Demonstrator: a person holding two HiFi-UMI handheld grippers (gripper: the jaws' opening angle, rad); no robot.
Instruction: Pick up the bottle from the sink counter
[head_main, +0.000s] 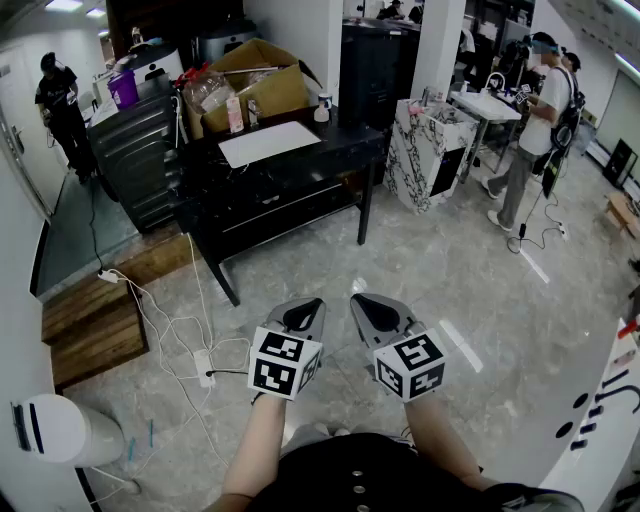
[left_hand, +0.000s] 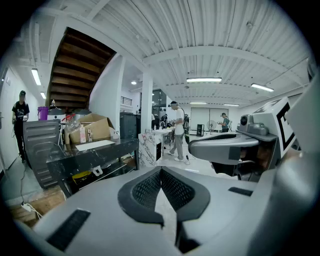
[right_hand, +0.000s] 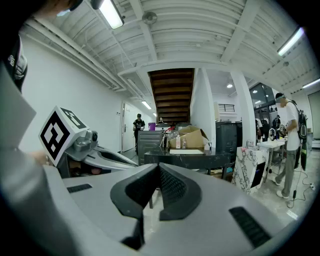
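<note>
Left claw (head_main: 308, 308) and right claw (head_main: 368, 306) both closed tight, empty, side by side above the floor. Cardboard box (head_main: 268, 85) on black surface (head_main: 300, 150) holds crumpled plastic. Sink surface (head_main: 487, 104) sits far across the room; bottle too small to spot.

No legible text, label, brand or number anywhere; print too small.

Brightness: bright, even indoor light.
Source: ceiling tube lights (right_hand: 111, 13) overhead.
Glare: pale streaks on the marble floor (head_main: 500, 300).
Shadows: soft, deepest under the black table (head_main: 290, 190).
Distortion: strong fisheye bend; black corners in both gripper views.
</note>
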